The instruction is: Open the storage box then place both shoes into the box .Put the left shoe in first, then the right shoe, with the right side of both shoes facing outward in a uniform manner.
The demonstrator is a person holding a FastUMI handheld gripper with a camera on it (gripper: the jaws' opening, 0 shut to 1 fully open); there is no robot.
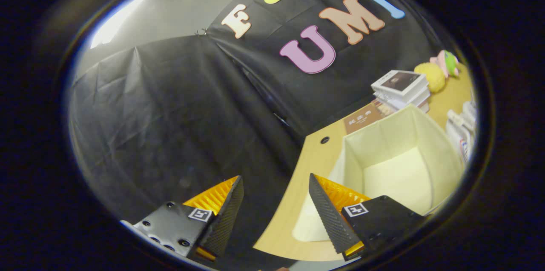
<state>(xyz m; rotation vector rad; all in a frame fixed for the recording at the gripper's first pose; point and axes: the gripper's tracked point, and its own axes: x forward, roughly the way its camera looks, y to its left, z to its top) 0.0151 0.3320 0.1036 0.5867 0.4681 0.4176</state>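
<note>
Hand-held gripper (276, 203) is spread wide, nothing between its fingers, w/ the view tilted hard. Just ahead of the right finger (330, 215) sits the cream fabric storage box (394, 152), square, open-topped, its pale inside bare; the finger's tip overlaps the box's near left corner in the view, contact can't be told. Box rests on a light wooden surface (317, 154) w/ a small dark round hole (325, 139) near its far left corner. Left finger (223, 215) hangs off the surface's left edge, over the black cloth booth wall (170, 113). Beyond the box, far side: a stack of white flat boxes (402, 88), a brown card (362, 120) lying flat next to it, a yellow fuzzy ball-shaped toy (430, 76) & a pink-and-green plush toy (447, 62) further right. Right of the box, white items w/ some print (462, 132), too cut off to identify.
</note>
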